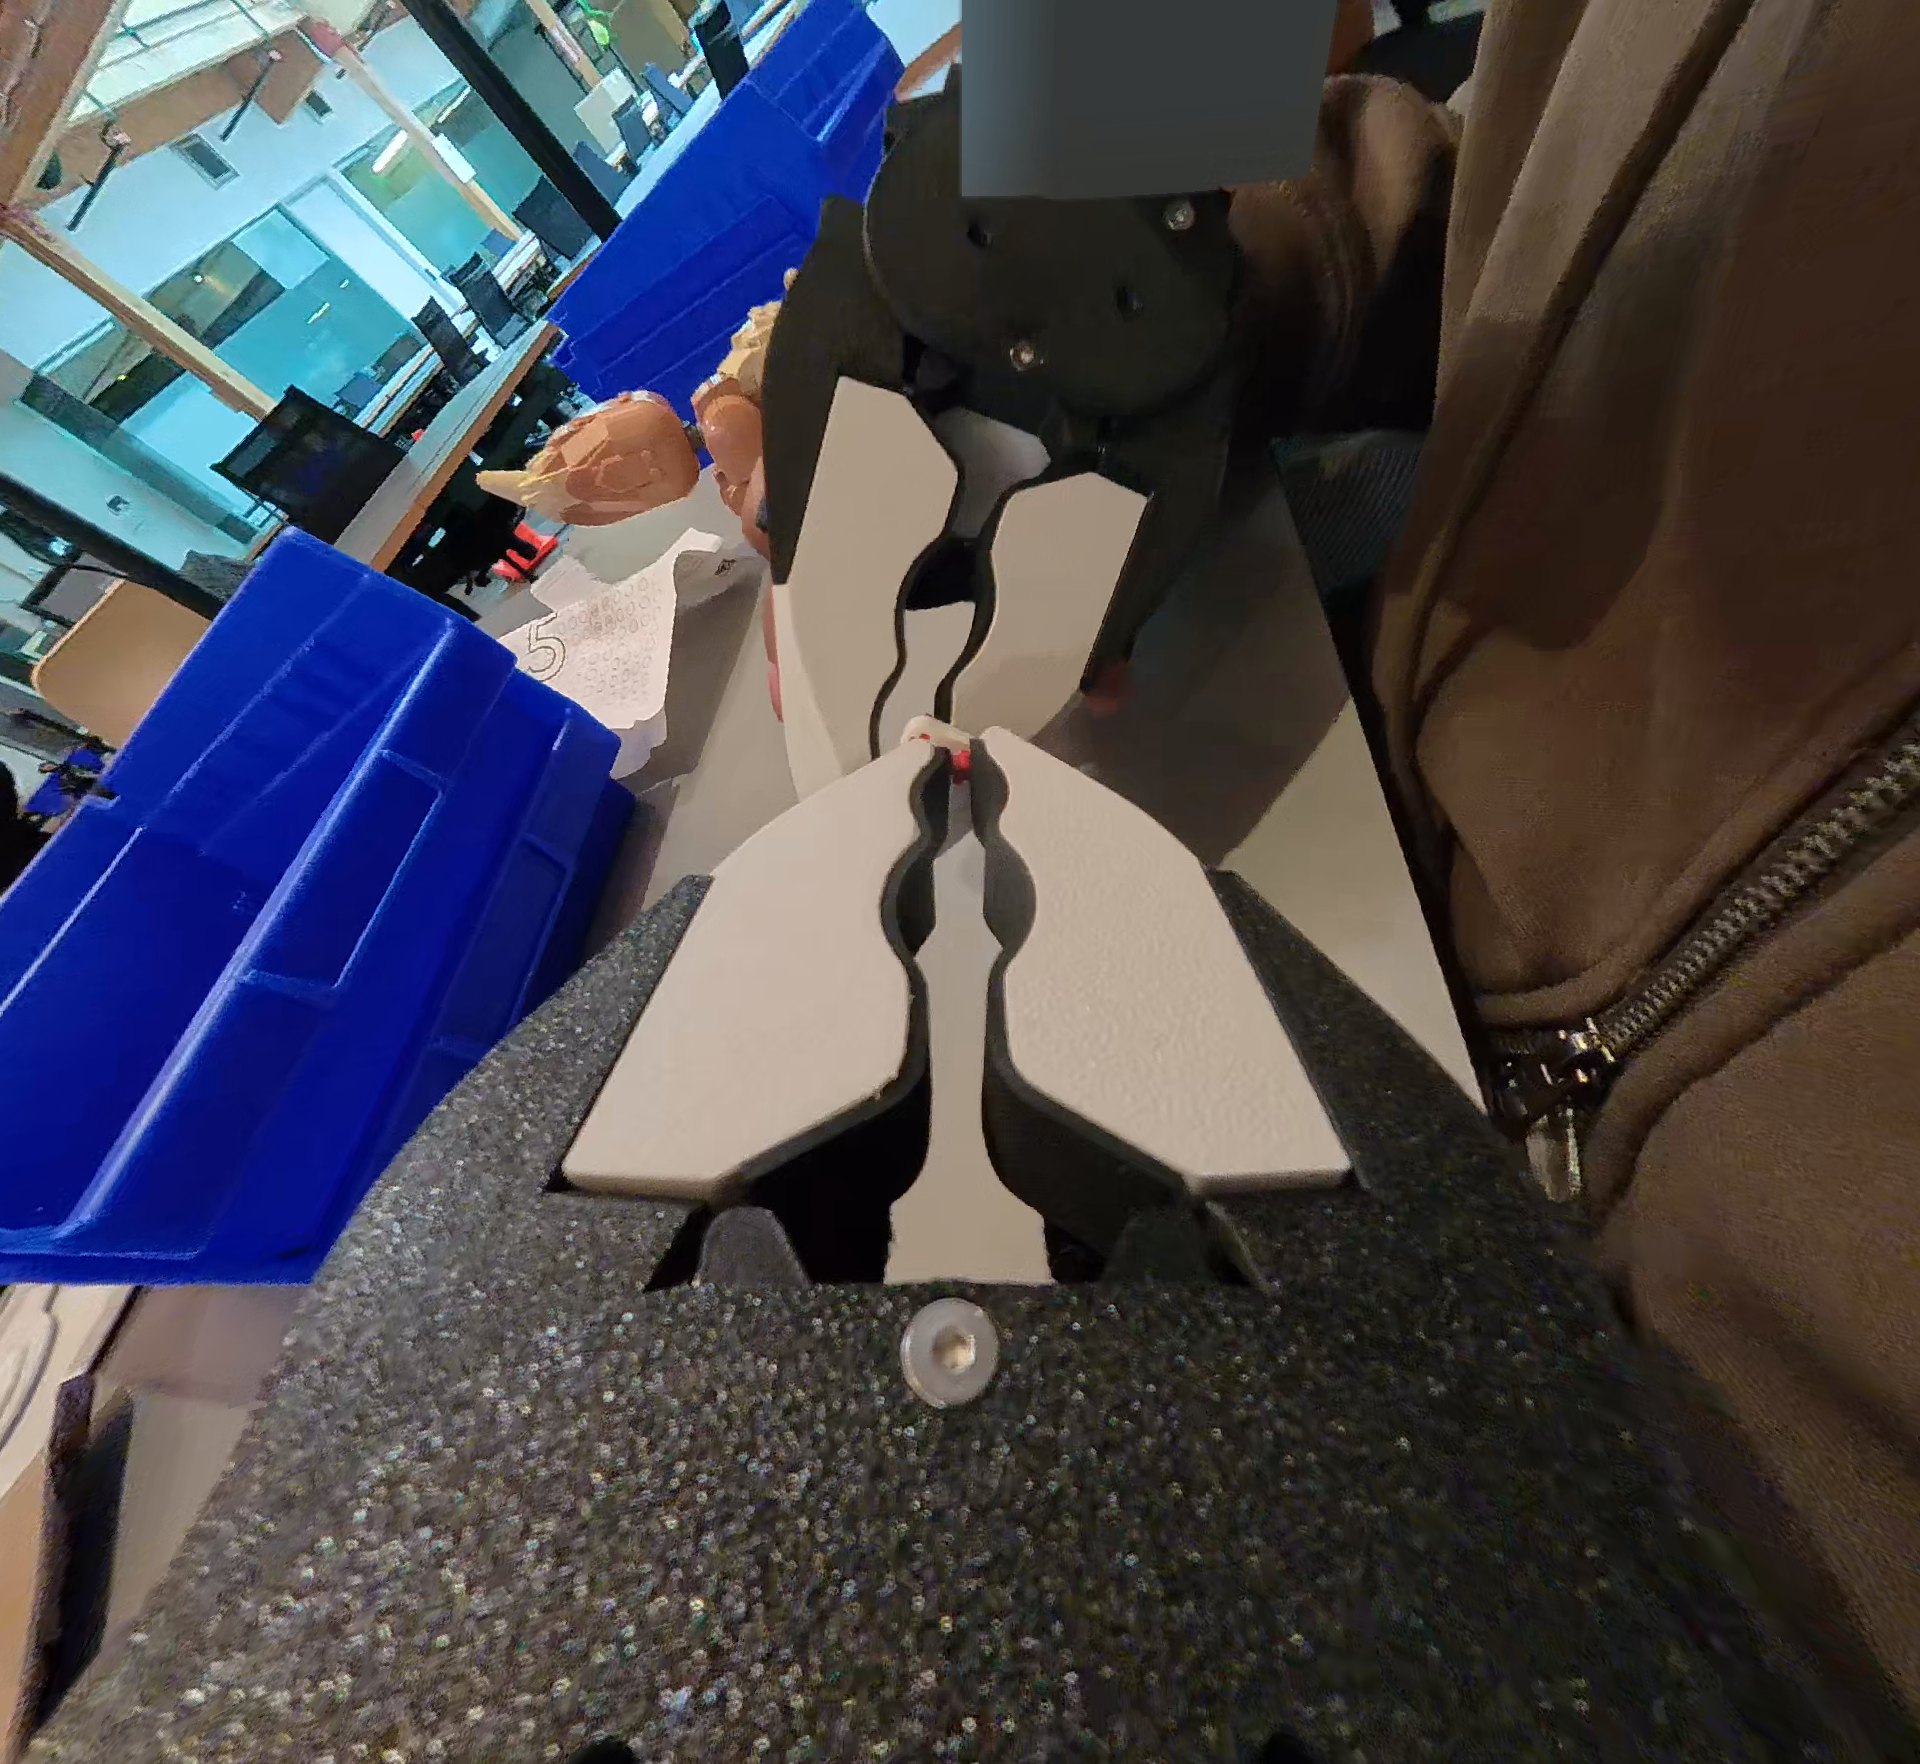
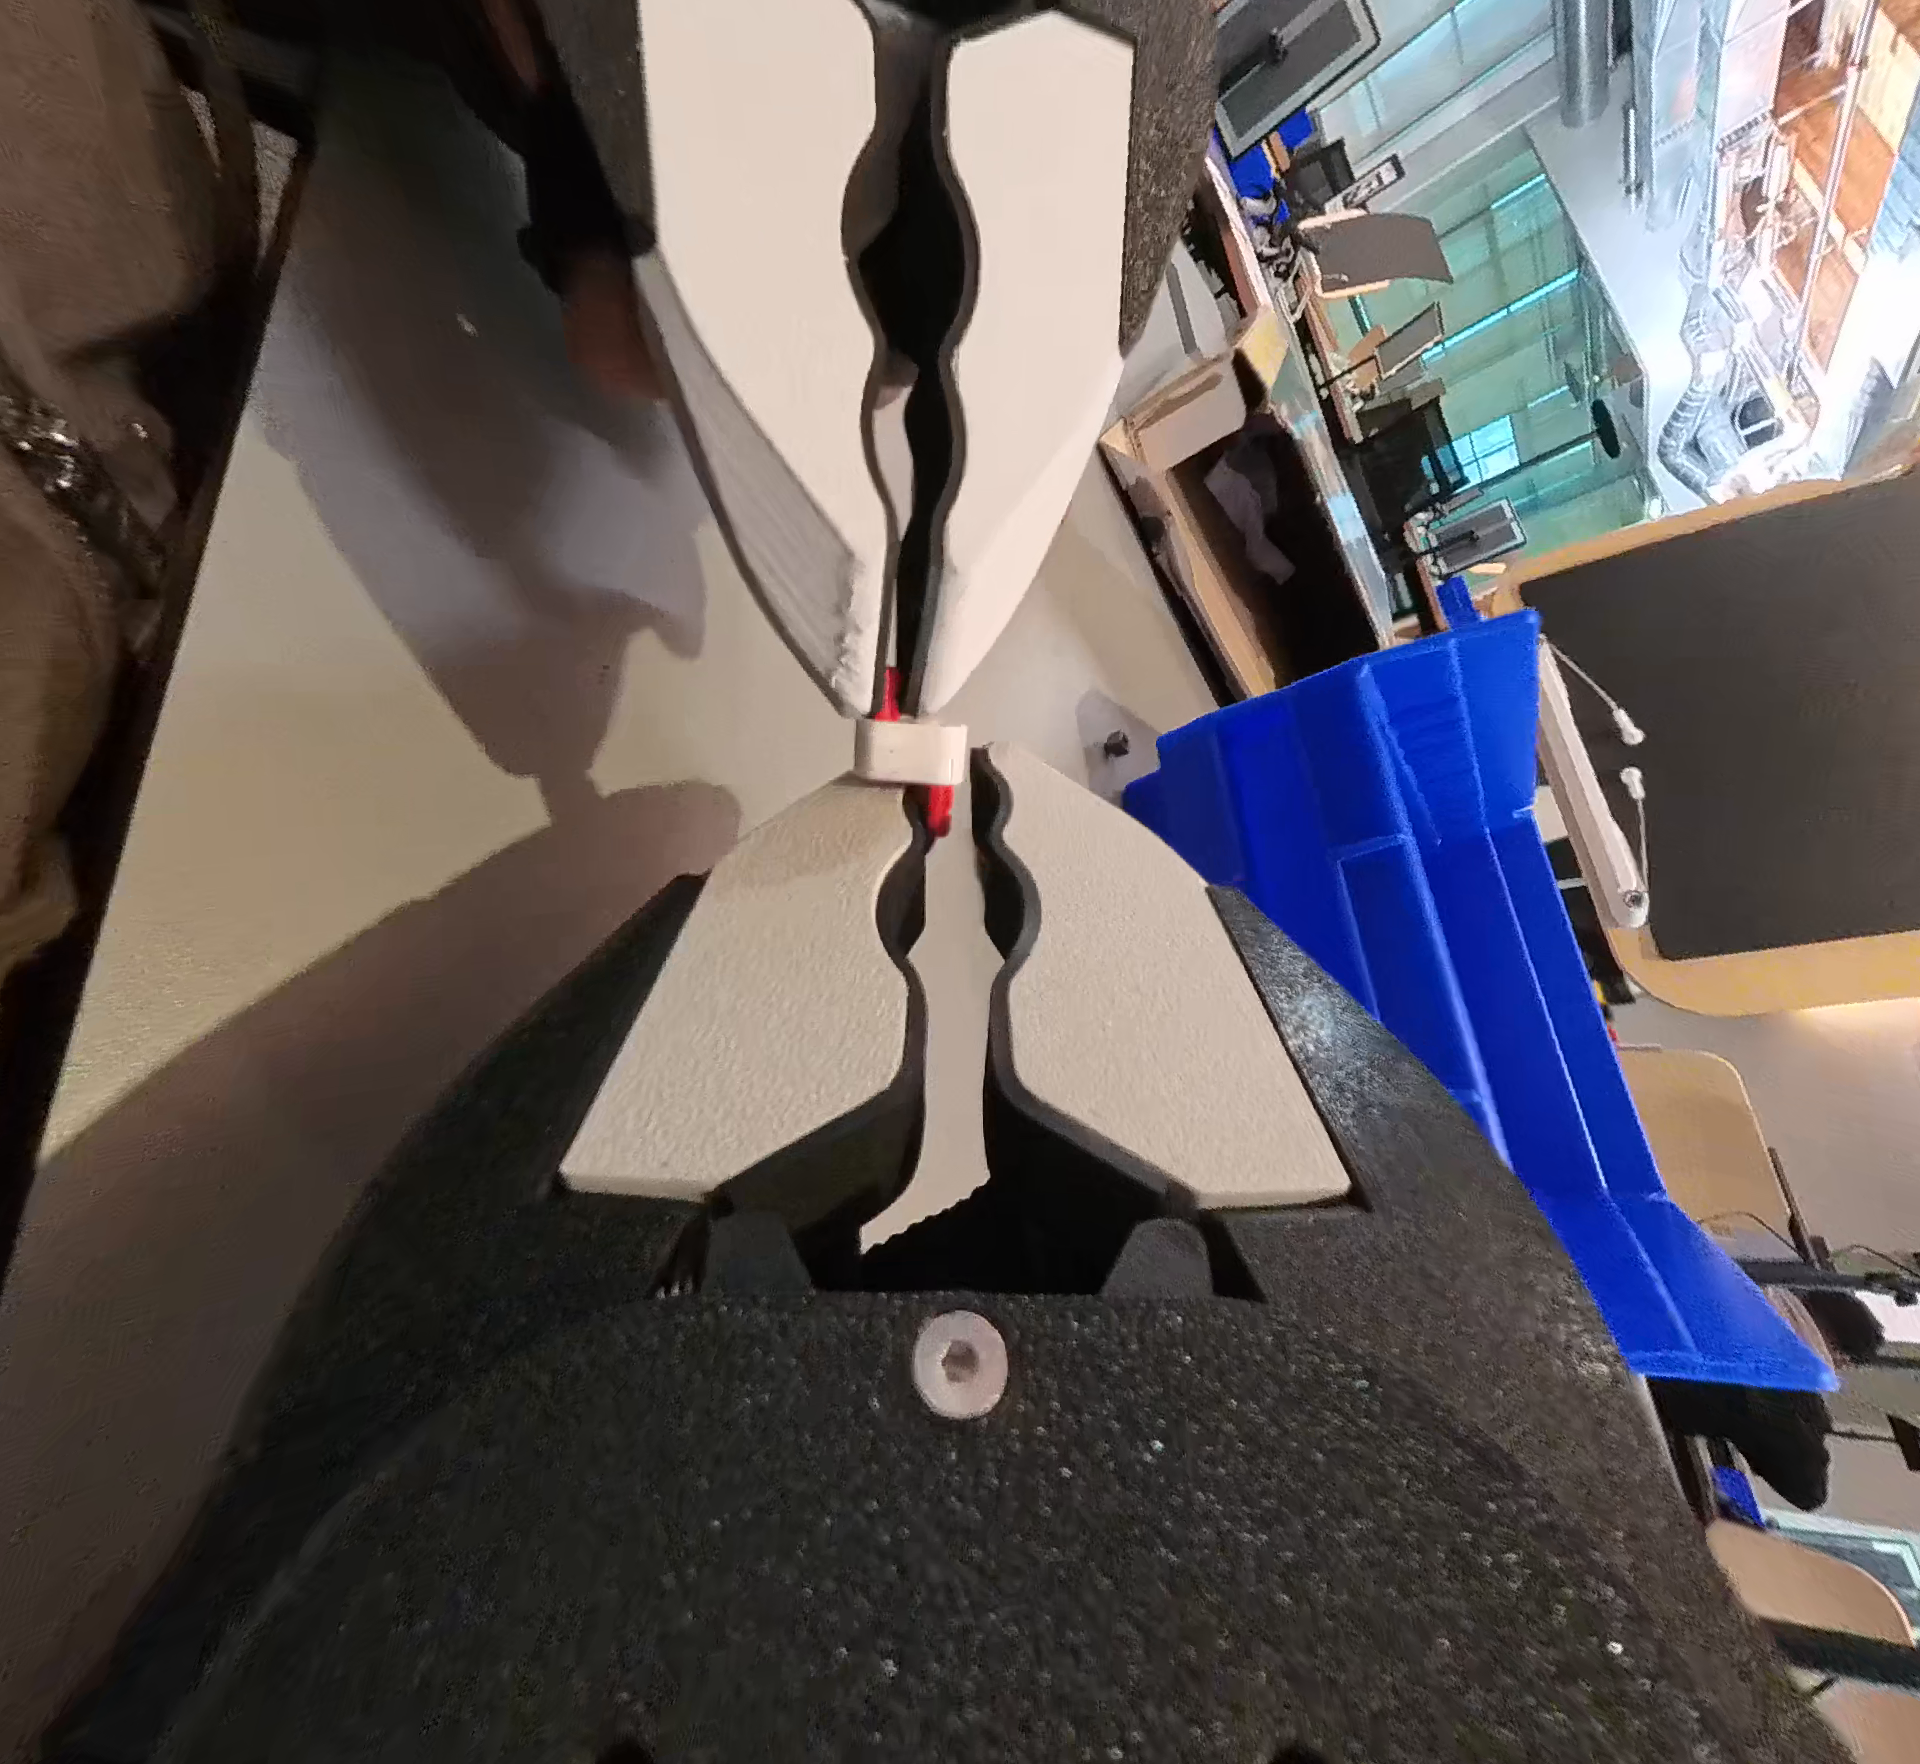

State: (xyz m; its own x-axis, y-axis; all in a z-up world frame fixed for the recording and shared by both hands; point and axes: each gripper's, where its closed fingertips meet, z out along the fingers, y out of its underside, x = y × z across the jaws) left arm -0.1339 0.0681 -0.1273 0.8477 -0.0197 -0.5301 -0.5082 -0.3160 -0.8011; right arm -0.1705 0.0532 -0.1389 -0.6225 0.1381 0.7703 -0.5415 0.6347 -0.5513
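Both grippers, left gripper (image 1: pixel 951 758) and right gripper (image 2: pixel 951 779), meet tip-to-tip, clamped on a small white-and-red clip (image 2: pixel 909 748) above the table edge (image 2: pixel 312 675).

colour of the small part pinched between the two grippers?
White clip on a red piece, both grippers' tips closed on it; clearest in the right wrist view.

White sheet (image 1: pixel 608 665) with printed writing, beside blue bin (image 1: pixel 281 883)

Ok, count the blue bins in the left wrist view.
2. The near blue bin sits close at the left. The far blue bin is farther back, upper middle. That one may be a stack of several, and more could be hidden behind it.
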